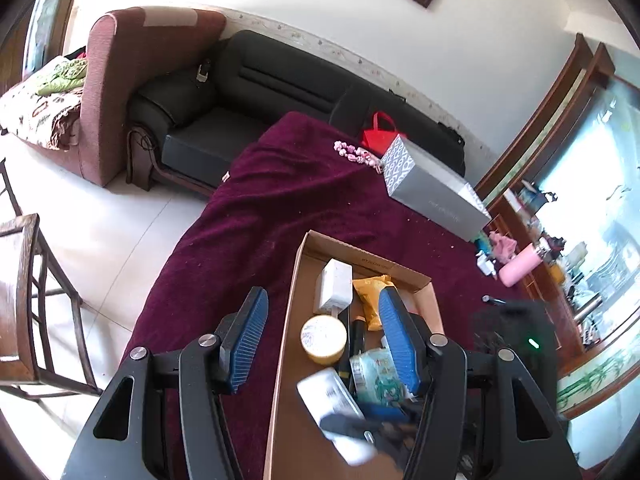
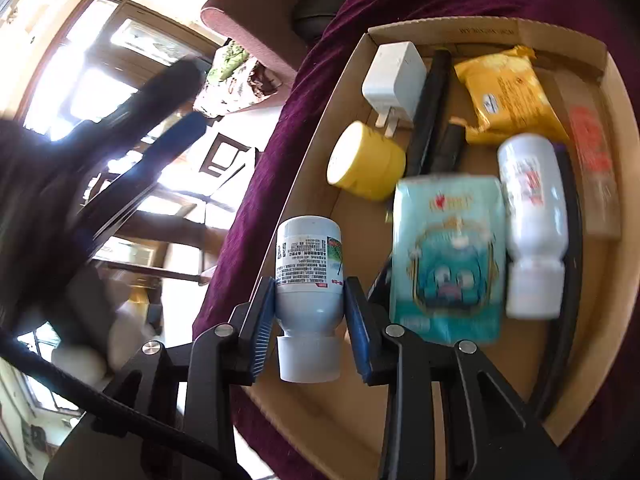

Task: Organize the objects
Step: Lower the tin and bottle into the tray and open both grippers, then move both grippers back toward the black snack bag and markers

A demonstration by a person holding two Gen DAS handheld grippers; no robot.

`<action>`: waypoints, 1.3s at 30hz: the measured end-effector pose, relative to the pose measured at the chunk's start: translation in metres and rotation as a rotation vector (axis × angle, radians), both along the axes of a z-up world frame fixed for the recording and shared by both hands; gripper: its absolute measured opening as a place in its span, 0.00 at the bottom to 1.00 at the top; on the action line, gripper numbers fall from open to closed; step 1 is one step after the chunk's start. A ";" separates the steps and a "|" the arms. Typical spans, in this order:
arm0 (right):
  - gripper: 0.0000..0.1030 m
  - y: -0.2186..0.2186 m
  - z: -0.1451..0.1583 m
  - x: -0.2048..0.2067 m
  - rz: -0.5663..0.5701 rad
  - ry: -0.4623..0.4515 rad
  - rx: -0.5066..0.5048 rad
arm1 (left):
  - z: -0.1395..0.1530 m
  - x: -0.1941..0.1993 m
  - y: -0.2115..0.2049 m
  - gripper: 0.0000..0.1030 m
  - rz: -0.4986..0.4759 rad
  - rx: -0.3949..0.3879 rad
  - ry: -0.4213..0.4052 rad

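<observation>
A cardboard tray [image 1: 298, 280] [image 2: 324, 168] lies on the maroon cloth. It holds a white charger [image 1: 334, 285] [image 2: 394, 80], a yellow jar [image 1: 323, 339] [image 2: 366, 160], a yellow packet [image 1: 372, 294] [image 2: 508, 94], a teal tissue pack [image 1: 374, 374] [image 2: 448, 256], a white bottle [image 2: 534, 216] and dark sticks. My right gripper [image 2: 310, 310] is shut on a pale blue bottle [image 2: 308, 280] [image 1: 332, 404], held above the tray's left edge. My left gripper [image 1: 324, 344] is open and empty, straddling the tray's left wall. It shows blurred in the right wrist view [image 2: 168, 112].
A grey patterned box [image 1: 432, 192], pink beads [image 1: 358, 154] and a red bag [image 1: 380, 134] lie at the cloth's far side. A pink bottle [image 1: 520, 266] lies to the right. A black sofa [image 1: 256, 92] stands behind, a wooden chair [image 1: 24, 300] to the left.
</observation>
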State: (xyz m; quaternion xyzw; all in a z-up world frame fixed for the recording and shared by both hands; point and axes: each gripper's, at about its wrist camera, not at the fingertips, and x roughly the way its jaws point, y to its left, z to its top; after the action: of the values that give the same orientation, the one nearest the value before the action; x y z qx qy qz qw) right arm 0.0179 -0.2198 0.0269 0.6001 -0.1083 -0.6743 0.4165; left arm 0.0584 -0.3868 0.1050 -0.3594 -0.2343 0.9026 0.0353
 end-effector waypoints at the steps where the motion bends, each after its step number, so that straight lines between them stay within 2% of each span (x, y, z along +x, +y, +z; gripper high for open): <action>1: 0.32 -0.004 -0.002 -0.003 -0.006 0.002 0.008 | -0.001 0.004 -0.001 0.51 -0.001 0.009 0.002; 6: 0.35 -0.014 -0.012 -0.012 -0.024 -0.011 0.024 | -0.007 0.014 -0.002 0.51 -0.011 0.031 0.002; 10: 0.35 0.010 -0.013 -0.003 -0.067 -0.061 -0.023 | -0.012 0.022 -0.003 0.51 -0.015 0.052 0.003; 13: 0.36 0.025 0.000 -0.009 -0.111 -0.032 -0.071 | -0.016 0.028 -0.006 0.51 -0.010 0.074 0.008; 17: 0.54 0.033 0.013 -0.013 -0.186 0.037 -0.082 | -0.017 0.033 -0.007 0.51 -0.003 0.092 0.012; 21: 0.55 0.025 0.011 -0.022 -0.222 0.069 -0.025 | -0.017 0.037 -0.006 0.51 0.001 0.102 0.016; 23: 0.56 0.012 0.006 -0.027 -0.200 0.040 -0.036 | -0.017 0.038 -0.005 0.51 0.003 0.103 0.016; 25: 0.58 0.003 0.000 -0.030 -0.157 -0.039 -0.097 | -0.018 0.040 -0.004 0.51 0.004 0.107 0.013; 26: 0.65 0.013 0.001 -0.026 -0.156 -0.057 -0.106 | -0.018 0.041 -0.003 0.51 0.006 0.108 0.012; 29: 0.65 0.021 0.010 -0.023 -0.140 -0.055 -0.168 | -0.020 0.044 -0.002 0.51 0.009 0.108 0.007; 32: 0.65 0.038 0.024 -0.017 -0.147 -0.020 -0.180 | -0.024 0.045 0.002 0.51 0.007 0.116 -0.002; 39: 0.65 0.118 0.044 0.001 -0.204 0.148 -0.106 | -0.020 0.053 0.028 0.51 -0.045 0.131 -0.005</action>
State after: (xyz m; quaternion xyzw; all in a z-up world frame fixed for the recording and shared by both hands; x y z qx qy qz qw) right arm 0.0189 -0.1023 0.0707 0.5116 -0.1731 -0.7489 0.3839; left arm 0.1115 -0.3591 0.0855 -0.3637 -0.2847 0.8835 0.0783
